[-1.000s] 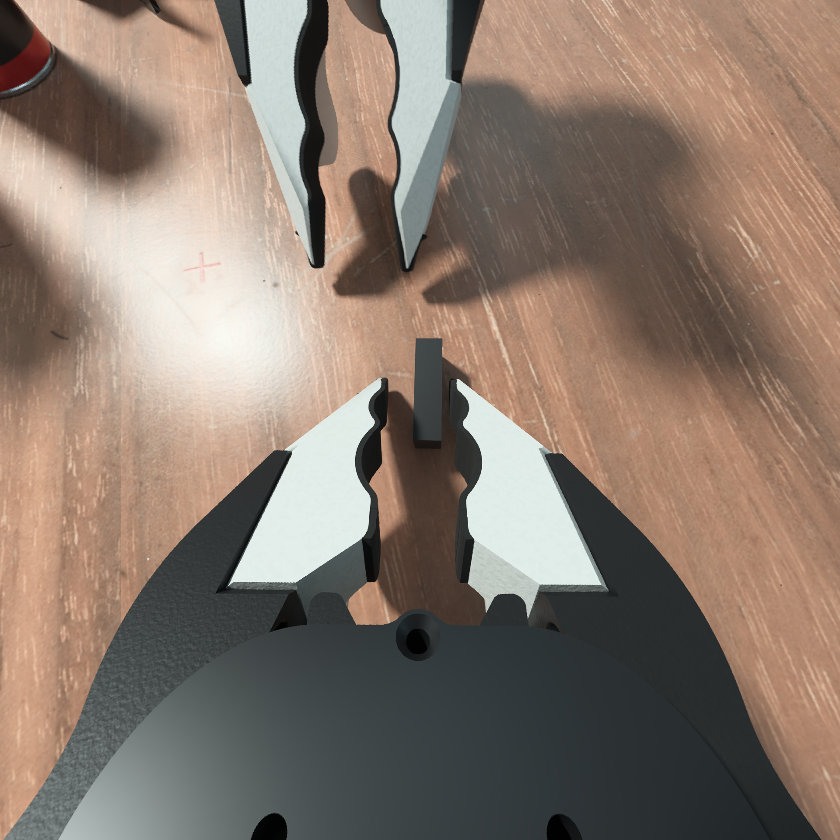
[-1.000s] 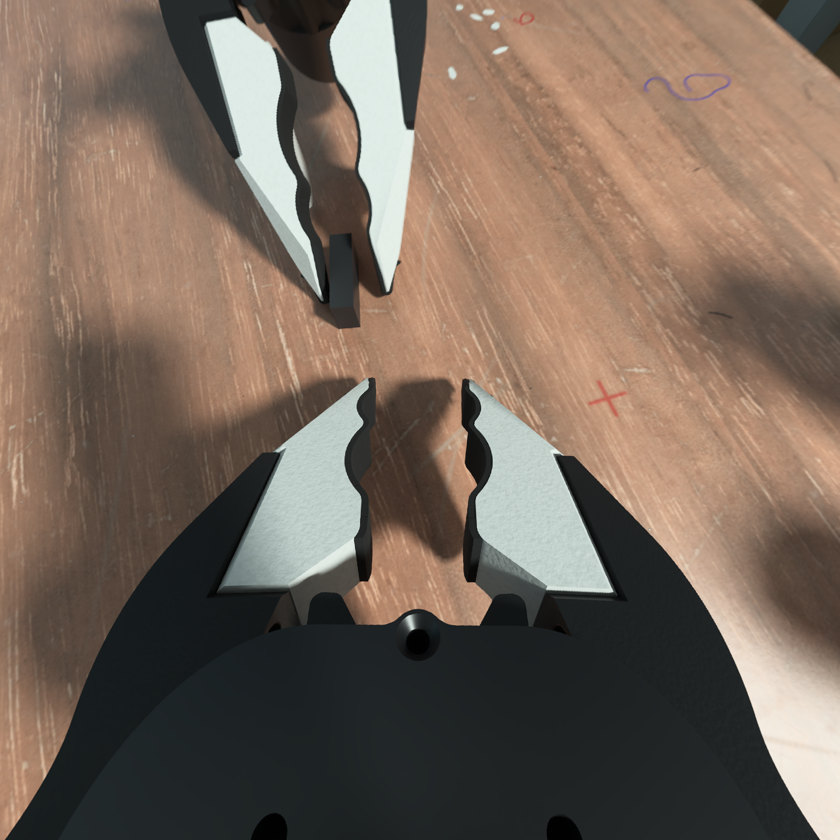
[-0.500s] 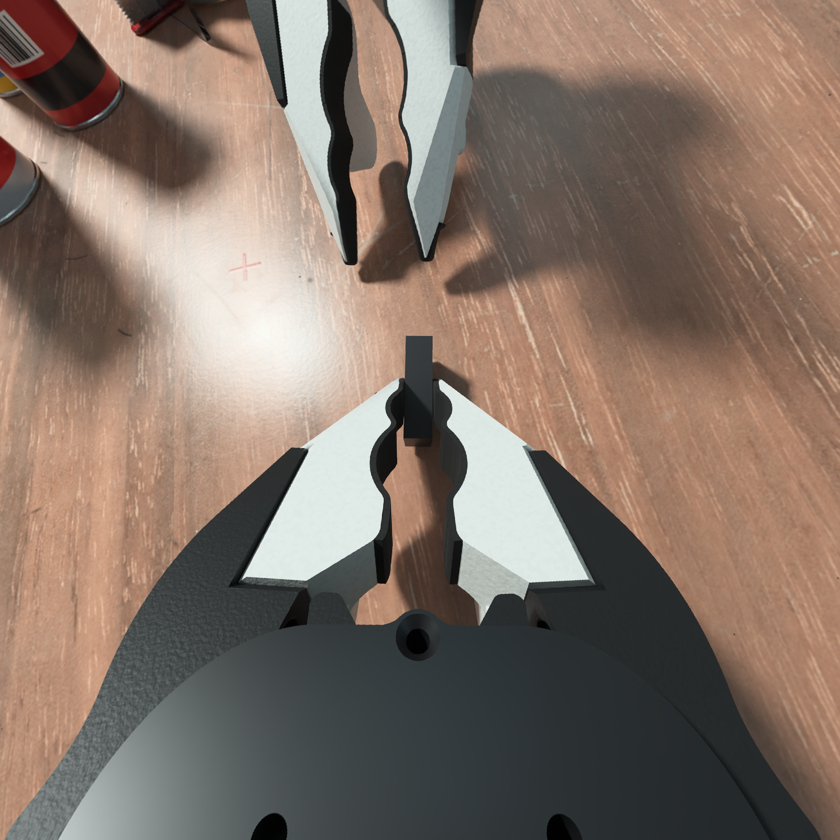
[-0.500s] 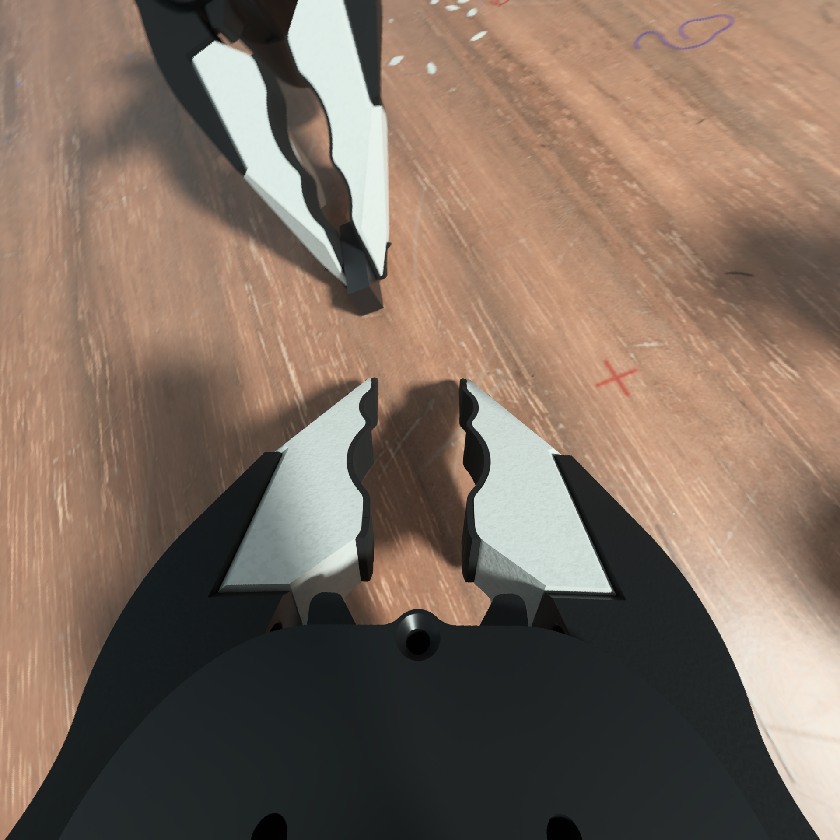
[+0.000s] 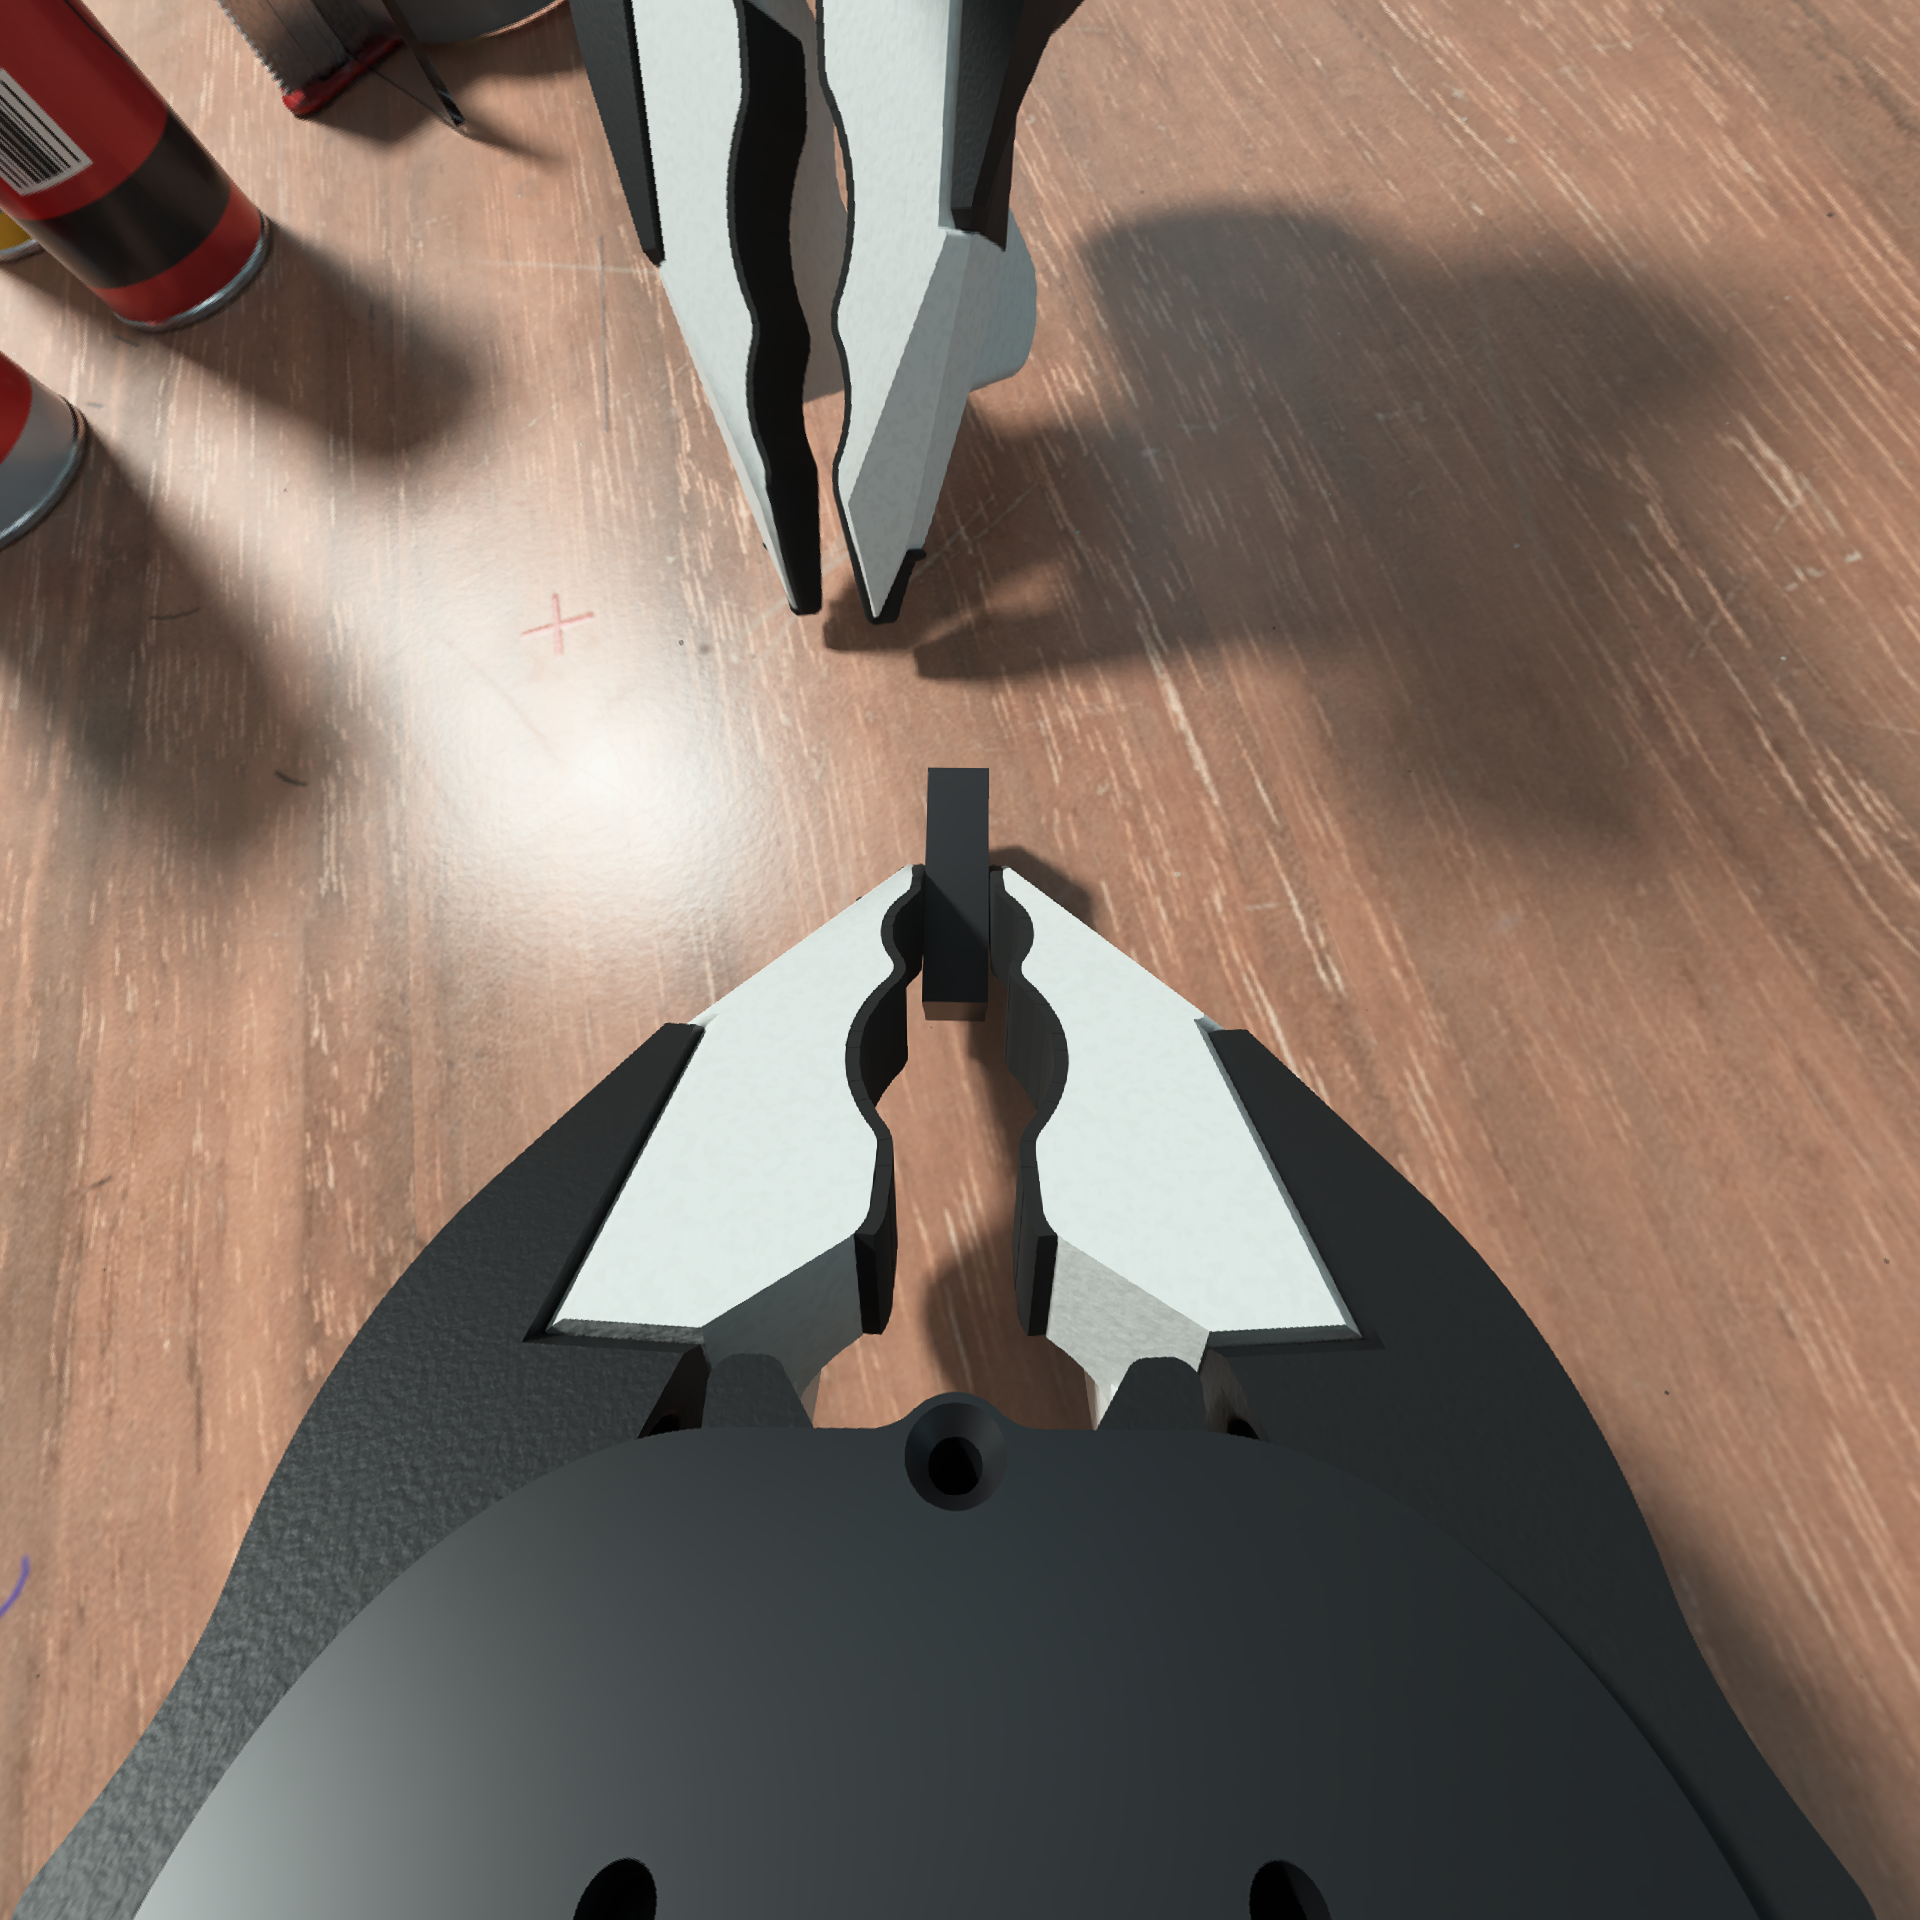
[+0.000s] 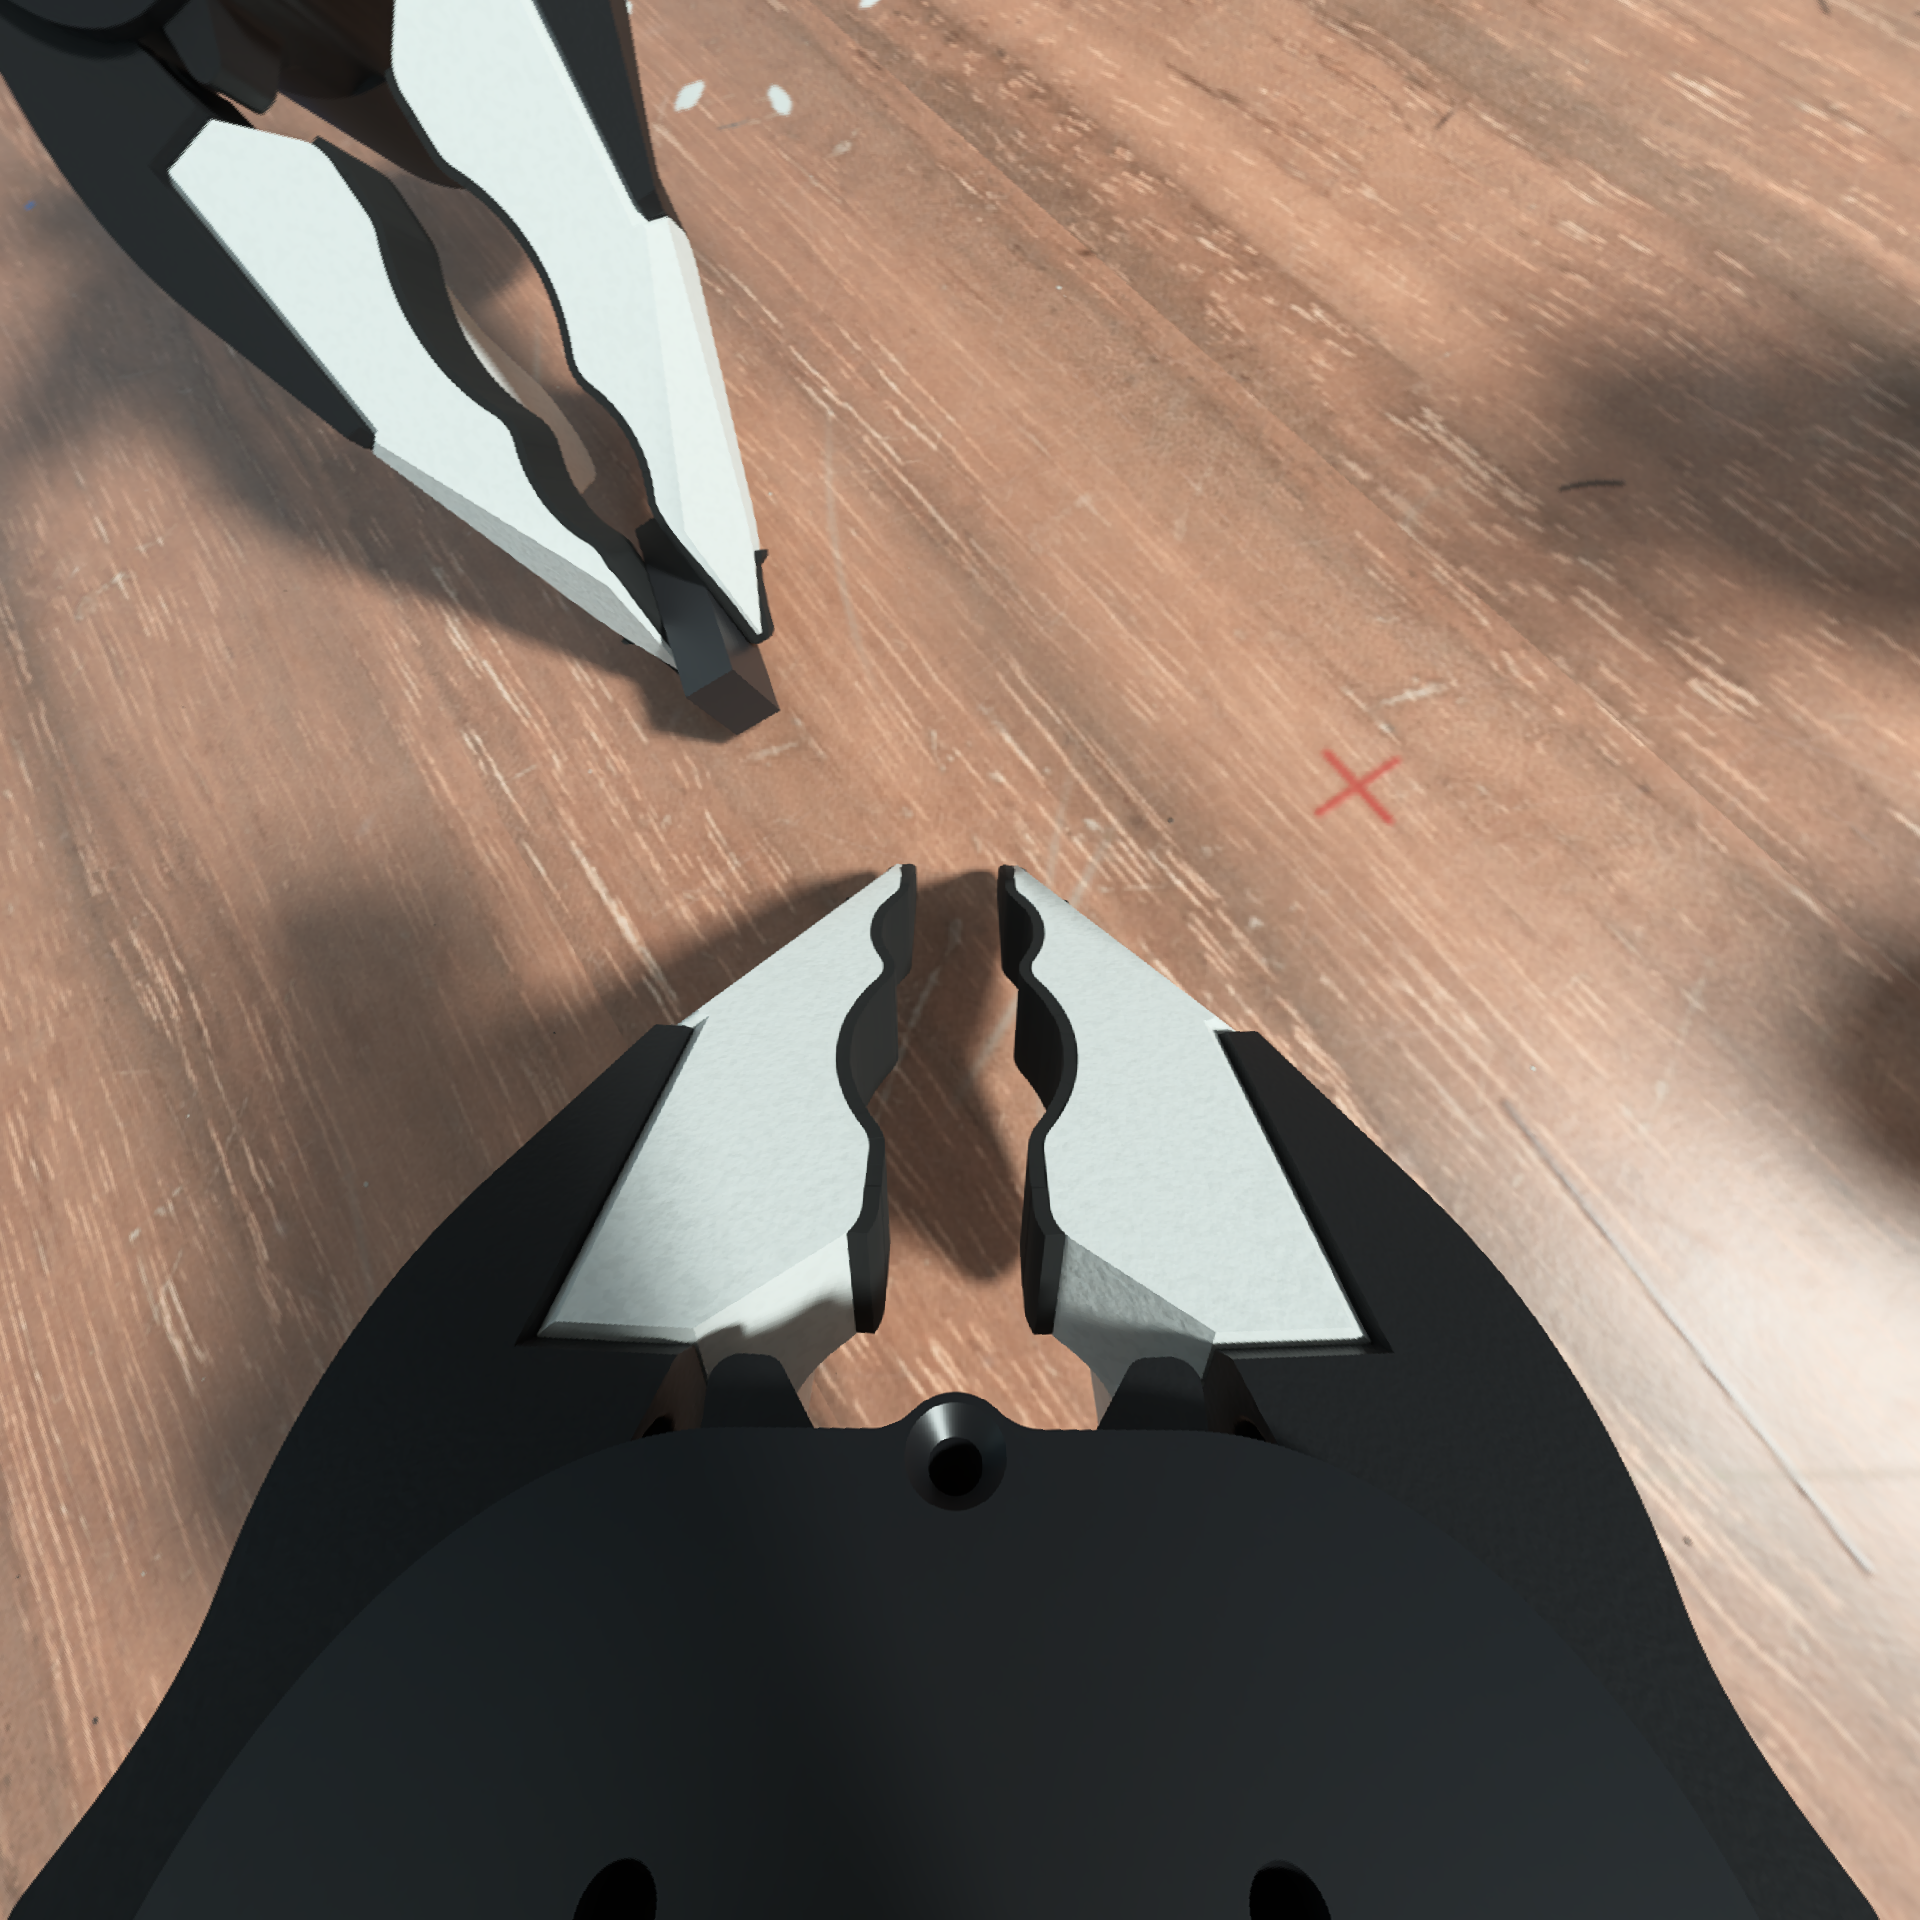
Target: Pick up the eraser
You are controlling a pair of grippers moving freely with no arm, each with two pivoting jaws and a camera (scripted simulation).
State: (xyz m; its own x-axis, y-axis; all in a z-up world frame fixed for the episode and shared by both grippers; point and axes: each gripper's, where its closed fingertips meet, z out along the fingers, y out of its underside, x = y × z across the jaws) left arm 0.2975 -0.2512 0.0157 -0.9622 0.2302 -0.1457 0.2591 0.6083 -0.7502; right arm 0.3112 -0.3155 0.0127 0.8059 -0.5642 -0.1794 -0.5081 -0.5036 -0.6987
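The eraser (image 5: 956,831) is a small dark block, held on edge between the tips of my left gripper (image 5: 956,878), which is shut on it. In the right wrist view the eraser (image 6: 727,675) sticks out of the left gripper (image 6: 712,634) at the upper left, tilted, low over the wooden table with its shadow just beneath. My right gripper (image 6: 956,878) is empty, its jaws a narrow gap apart. It faces the left gripper from the far side and also shows in the left wrist view (image 5: 842,608), a short way beyond the eraser.
A red and black can (image 5: 135,208) and a second can (image 5: 31,457) stand at the far left. A red-handled tool (image 5: 322,73) lies behind them. A red cross (image 5: 558,623) is drawn on the table (image 5: 1455,935), and also shows in the right wrist view (image 6: 1356,787).
My left gripper closed on the eraser and rose a little, tilting it. My right gripper's jaws have narrowed. The cans have come further into the left wrist view.
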